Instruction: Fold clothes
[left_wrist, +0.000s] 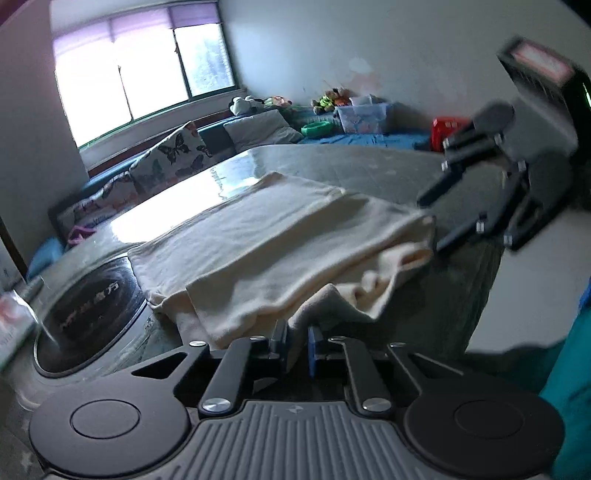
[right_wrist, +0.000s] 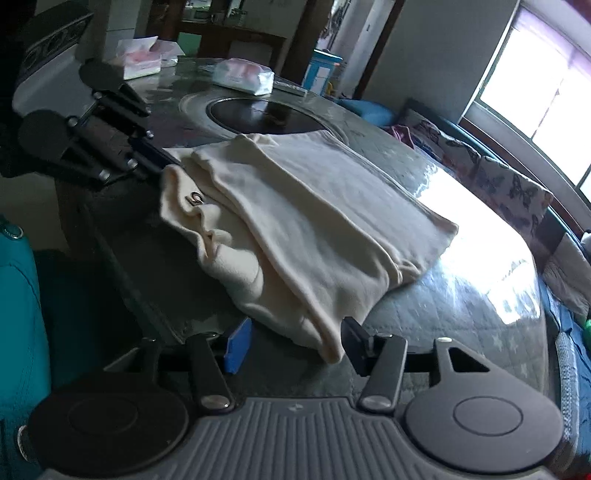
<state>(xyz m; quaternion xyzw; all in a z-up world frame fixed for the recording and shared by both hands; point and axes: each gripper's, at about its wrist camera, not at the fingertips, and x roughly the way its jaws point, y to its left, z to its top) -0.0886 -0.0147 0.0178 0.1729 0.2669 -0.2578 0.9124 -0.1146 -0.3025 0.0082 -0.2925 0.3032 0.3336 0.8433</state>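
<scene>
A glossy table (right_wrist: 461, 295) with a dark round inset (right_wrist: 266, 116) stands before a bright window (left_wrist: 140, 74) and a couch with butterfly cushions (left_wrist: 177, 155). A cream garment (right_wrist: 314, 229) lies folded on the table near its edge. The left gripper (left_wrist: 297, 341) is pinched tight on a fold of the cloth's near corner. The right gripper (right_wrist: 291, 345) stands half open, the garment's edge between its fingers but not pressed
</scene>
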